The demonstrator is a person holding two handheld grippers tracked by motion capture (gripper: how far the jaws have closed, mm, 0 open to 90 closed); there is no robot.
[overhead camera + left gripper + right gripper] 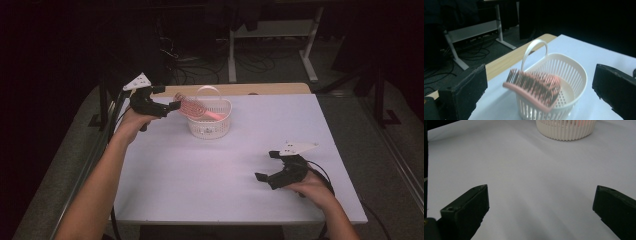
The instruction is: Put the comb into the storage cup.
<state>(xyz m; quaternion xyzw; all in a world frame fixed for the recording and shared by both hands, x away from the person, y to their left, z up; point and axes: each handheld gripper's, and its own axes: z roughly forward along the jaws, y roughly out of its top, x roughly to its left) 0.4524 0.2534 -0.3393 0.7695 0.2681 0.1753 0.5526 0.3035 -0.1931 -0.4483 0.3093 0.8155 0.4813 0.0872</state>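
A pink plastic hairbrush with a slotted, curved back (196,108) lies tilted across the rim of a small white slatted plastic basket with an arched handle (211,127), which stands on the far left part of the white table (235,165). In the high view the brush's bristled head juts out over the basket's left rim while its handle slopes down into the basket. In the left gripper view the hairbrush (534,88) rests bristles-up against the near wall of the basket (571,75), one end raised above the rim and the other lower inside. The left gripper (165,99) is held above the table just left of the basket, its tips close to the brush head; its jaws are spread wide, and the left gripper view shows the brush lying clear between them, with neither jaw touching it. The right gripper (267,166) hovers low over the near right part of the table, well apart from the basket, and its jaws are likewise spread with nothing but bare tabletop between them. In the right gripper view the base of the basket (566,130) shows farther off at the top edge.
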